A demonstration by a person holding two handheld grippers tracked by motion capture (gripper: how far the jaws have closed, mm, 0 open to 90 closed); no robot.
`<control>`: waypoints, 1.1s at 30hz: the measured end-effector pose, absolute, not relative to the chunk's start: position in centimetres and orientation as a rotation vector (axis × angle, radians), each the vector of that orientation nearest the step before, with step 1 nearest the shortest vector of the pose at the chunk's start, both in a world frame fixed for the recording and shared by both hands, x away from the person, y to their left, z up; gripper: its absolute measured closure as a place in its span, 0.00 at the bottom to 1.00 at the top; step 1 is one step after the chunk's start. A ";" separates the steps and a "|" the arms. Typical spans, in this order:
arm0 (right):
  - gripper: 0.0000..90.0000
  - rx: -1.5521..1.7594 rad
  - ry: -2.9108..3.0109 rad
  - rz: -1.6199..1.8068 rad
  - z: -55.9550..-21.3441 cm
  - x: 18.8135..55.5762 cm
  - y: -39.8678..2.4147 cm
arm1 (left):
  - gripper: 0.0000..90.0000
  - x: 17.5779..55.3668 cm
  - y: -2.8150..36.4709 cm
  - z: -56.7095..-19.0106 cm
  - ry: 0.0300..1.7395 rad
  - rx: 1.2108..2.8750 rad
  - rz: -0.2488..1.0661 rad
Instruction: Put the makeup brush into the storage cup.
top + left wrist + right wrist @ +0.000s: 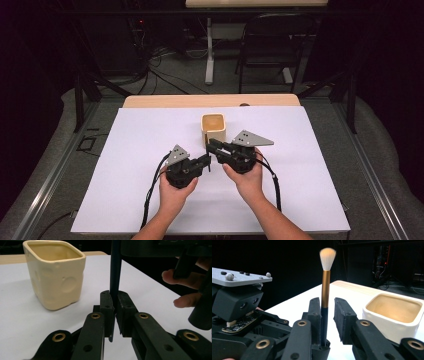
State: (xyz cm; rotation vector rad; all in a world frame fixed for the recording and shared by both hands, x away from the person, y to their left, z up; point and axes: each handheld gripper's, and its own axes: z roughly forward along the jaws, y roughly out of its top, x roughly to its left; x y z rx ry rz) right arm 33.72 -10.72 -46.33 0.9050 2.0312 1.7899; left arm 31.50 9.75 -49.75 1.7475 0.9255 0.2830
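Brush [325, 292] stands upright between the two grippers, bristles up; left gripper [114, 315] has its jaws clamped on the dark handle; right gripper [327, 317] jaws stand released either side of the handle; cream square cup [55, 272] sits nearby on the white counter [140, 150].

No text, label, brand, number or sign can be read in any view, neither on the cup [56, 277] nor on the brush [325, 287].
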 end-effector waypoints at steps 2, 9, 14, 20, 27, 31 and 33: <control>0.82 0.907 2.029 1.793 -46.3 33.7 -10.8 | 0.93 31.4 9.7 -49.7 0.921 1.754 0.290; 0.82 0.925 2.057 1.767 -46.1 33.7 -10.8 | 0.93 31.2 9.7 -49.8 0.905 1.772 0.323; 0.82 0.919 2.063 1.761 -46.0 33.6 -10.7 | 0.93 31.1 9.5 -49.9 0.898 1.796 0.357; 0.85 0.911 2.059 1.769 -45.7 33.6 -10.7 | 0.93 31.0 9.3 -50.0 0.889 1.813 0.378; 0.85 0.923 2.062 1.770 -45.6 33.8 -10.9 | 0.93 30.9 9.2 -50.0 0.881 1.822 0.382; 0.85 0.935 2.063 1.773 -45.5 33.8 -10.9 | 0.93 30.9 9.1 -50.1 0.883 1.828 0.389; 0.85 0.935 2.069 1.769 -45.5 33.9 -11.0 | 0.93 30.9 9.1 -50.1 0.882 1.832 0.390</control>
